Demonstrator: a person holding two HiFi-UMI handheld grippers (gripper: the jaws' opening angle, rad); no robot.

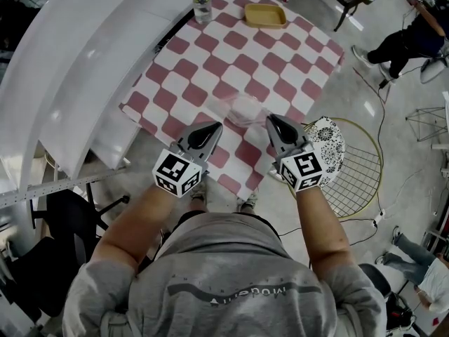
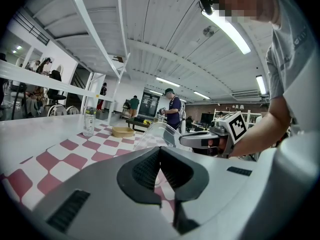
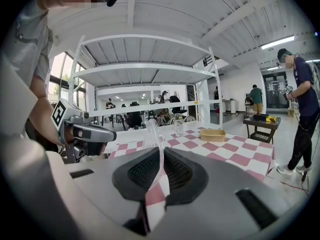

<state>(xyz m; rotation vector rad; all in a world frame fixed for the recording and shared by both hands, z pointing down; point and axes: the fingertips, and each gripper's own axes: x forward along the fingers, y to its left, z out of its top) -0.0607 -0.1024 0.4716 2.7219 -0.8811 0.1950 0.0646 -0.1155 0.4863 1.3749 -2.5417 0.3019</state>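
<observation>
Head view showed us the clear plastic tub [image 1: 245, 109] on the red-and-white checked table [image 1: 210, 55]; our left gripper [image 1: 215, 126] and right gripper [image 1: 271, 119] each pinched shut on its rim

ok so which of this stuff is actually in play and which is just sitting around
In play: clear plastic container; right claw, clamped on its rim; left claw, shut beside it.
Lying about: clear bottle, tan tray, wire chair.

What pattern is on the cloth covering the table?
The cloth has red-and-white checks, which show best in the head view.
</observation>
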